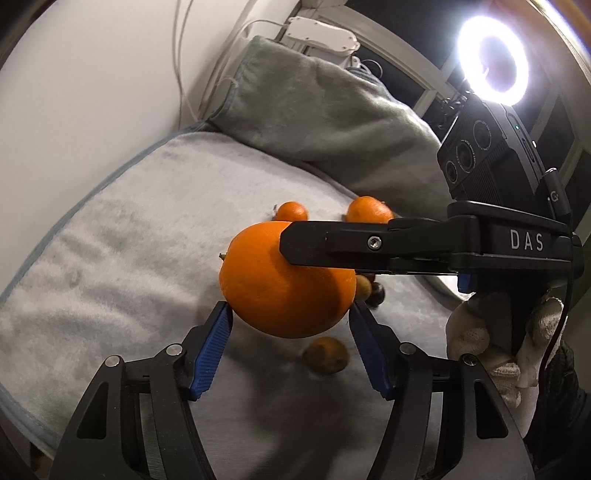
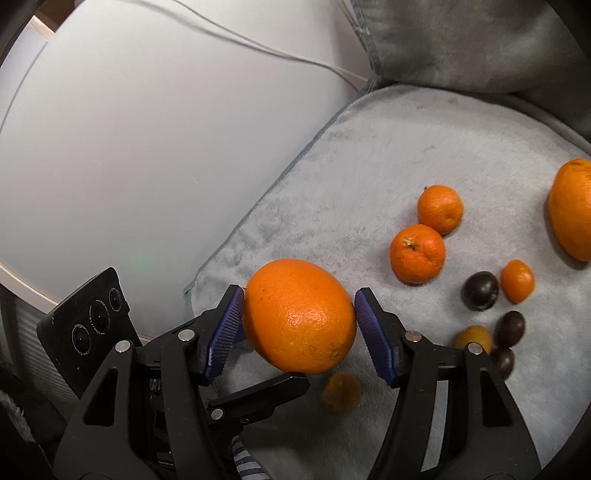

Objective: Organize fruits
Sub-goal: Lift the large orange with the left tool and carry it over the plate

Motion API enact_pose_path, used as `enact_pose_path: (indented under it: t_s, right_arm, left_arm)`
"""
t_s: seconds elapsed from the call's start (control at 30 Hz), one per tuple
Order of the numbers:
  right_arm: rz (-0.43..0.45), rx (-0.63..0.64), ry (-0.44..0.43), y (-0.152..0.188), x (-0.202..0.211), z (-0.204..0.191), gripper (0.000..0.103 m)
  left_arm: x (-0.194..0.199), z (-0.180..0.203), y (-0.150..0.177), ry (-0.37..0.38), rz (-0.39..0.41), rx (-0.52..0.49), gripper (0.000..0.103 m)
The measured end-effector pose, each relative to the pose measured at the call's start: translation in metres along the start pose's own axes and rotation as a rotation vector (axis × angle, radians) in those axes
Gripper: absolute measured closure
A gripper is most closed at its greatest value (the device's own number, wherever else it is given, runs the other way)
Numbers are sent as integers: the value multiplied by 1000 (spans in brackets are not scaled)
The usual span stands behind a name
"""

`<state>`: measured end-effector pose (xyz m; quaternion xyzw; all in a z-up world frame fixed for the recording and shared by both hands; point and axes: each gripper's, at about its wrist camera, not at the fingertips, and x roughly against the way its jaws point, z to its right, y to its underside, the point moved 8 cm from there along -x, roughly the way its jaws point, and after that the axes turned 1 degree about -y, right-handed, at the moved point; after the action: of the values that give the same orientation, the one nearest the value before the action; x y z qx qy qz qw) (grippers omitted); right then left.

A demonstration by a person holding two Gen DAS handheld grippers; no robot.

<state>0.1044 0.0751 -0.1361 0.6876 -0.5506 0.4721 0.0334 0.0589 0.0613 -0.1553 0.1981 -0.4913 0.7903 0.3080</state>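
Large glossy orange (image 2: 299,314) lifted off pale grey fleece blanket (image 2: 406,147), pinched between blue ribbed pads of right claw (image 2: 300,295) and left claw (image 1: 289,308) together. Stem nub facing left in left wrist view. Small mandarins (image 2: 417,253) and dark purple plums (image 2: 480,290) loose on blanket beyond.

A pale grey plush blanket (image 1: 122,258) covers the surface, with a grey cushion (image 1: 314,118) propped at its far end. Beside it stands a plain white wall (image 1: 92,92) with thin cables (image 2: 236,40). A ring light (image 1: 493,61) glows before dark window panes (image 1: 406,29).
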Motion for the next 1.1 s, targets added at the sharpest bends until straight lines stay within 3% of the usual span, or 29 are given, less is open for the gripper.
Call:
enact_pose_path:
  t_s: [0.5,1.1]
  right_arm:
    - [119,-31,39,8,60,19,38]
    - [296,-167,137,42,161,92,38]
  left_arm:
    - [-6,59,-10,63,6,-98,38]
    - [-47,163,-5,201,-60,-254,38]
